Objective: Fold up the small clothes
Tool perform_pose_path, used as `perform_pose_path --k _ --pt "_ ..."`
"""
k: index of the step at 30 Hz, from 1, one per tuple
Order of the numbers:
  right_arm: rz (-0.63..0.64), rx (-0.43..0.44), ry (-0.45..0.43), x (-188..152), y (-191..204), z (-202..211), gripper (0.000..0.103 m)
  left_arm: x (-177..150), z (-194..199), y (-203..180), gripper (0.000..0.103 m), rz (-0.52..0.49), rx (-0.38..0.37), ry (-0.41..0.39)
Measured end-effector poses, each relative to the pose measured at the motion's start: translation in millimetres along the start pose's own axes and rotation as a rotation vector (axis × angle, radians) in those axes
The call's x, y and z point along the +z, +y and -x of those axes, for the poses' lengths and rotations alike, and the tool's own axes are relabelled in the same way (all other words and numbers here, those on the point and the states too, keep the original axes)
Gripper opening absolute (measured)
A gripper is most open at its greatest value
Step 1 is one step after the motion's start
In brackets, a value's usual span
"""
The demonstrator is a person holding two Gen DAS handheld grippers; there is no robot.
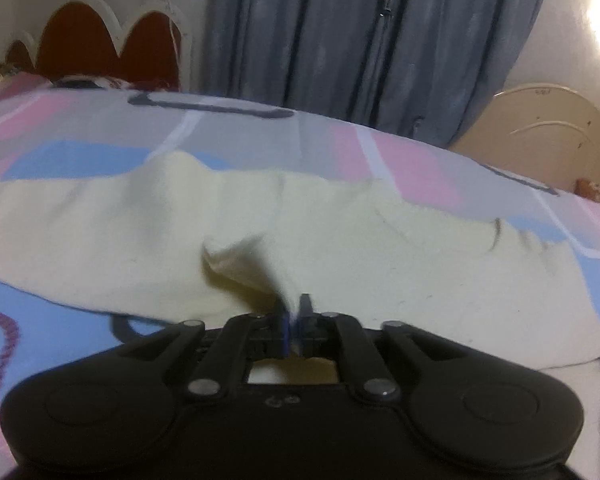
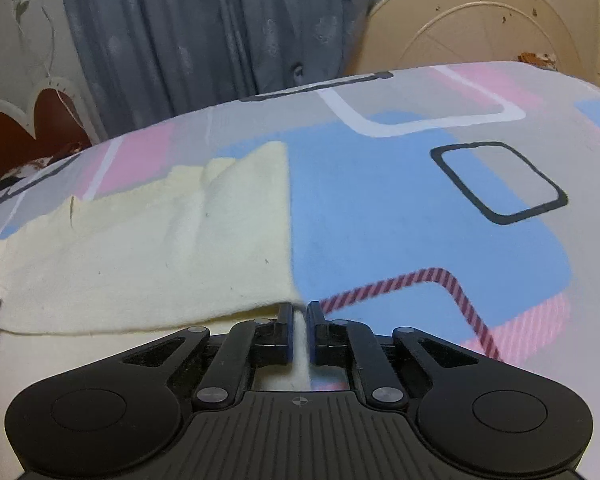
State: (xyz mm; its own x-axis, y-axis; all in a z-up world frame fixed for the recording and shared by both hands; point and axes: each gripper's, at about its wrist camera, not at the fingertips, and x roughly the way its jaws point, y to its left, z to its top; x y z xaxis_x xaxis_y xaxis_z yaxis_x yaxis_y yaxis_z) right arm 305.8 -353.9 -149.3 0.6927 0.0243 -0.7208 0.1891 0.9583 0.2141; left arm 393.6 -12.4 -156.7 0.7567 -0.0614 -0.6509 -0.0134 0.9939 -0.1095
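A pale yellow garment [image 1: 260, 216] lies spread across the patterned bedsheet [image 1: 80, 152]. My left gripper [image 1: 295, 306] is shut on a raised fold of the garment at its near edge. In the right wrist view the same garment [image 2: 148, 248] lies to the left, with its straight right edge running toward me. My right gripper [image 2: 299, 312] is shut on the garment's near right corner, and the cloth passes between its fingers.
The bedsheet [image 2: 400, 208] has pink, blue and grey blocks. A blue curtain [image 1: 360, 40] hangs behind the bed. A red and white scalloped headboard [image 1: 92, 40] is at the left. A cream round-topped panel [image 2: 472, 20] stands at the right.
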Motion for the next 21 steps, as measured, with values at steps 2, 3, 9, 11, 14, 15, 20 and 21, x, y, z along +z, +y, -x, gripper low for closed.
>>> perform_pose_path --k 2,3,9,11,14,15,20,21 --pt "0.001 0.031 0.013 2.0 -3.3 5.9 0.007 1.5 9.6 0.6 0.042 -0.012 0.046 -0.029" --pt "0.003 0.030 0.004 2.4 -4.7 11.7 0.013 2.0 16.2 1.3 0.061 -0.015 0.060 -0.050" --pt "0.008 0.050 -0.124 13.5 -4.1 35.5 0.067 5.1 58.1 3.3 0.064 -0.036 0.080 -0.166" --pt "0.013 0.049 -0.109 21.5 -3.8 23.9 0.067 6.3 57.0 -5.7 0.063 -0.072 0.029 -0.145" --pt "-0.012 0.063 -0.085 35.0 -3.6 -1.0 0.062 7.4 40.9 -20.7 0.063 -0.102 -0.027 -0.086" --pt "-0.020 0.068 -0.072 38.4 -3.7 -8.5 0.052 6.6 35.4 -24.2 0.063 -0.111 -0.031 -0.077" --pt "-0.085 0.096 -0.016 66.1 -8.2 -52.9 0.045 2.7 5.9 -24.8 0.063 -0.094 -0.006 -0.022" --pt "-0.082 0.094 -0.019 72.2 -7.1 -59.8 0.046 2.0 1.4 -21.8 0.062 -0.083 0.000 -0.008"
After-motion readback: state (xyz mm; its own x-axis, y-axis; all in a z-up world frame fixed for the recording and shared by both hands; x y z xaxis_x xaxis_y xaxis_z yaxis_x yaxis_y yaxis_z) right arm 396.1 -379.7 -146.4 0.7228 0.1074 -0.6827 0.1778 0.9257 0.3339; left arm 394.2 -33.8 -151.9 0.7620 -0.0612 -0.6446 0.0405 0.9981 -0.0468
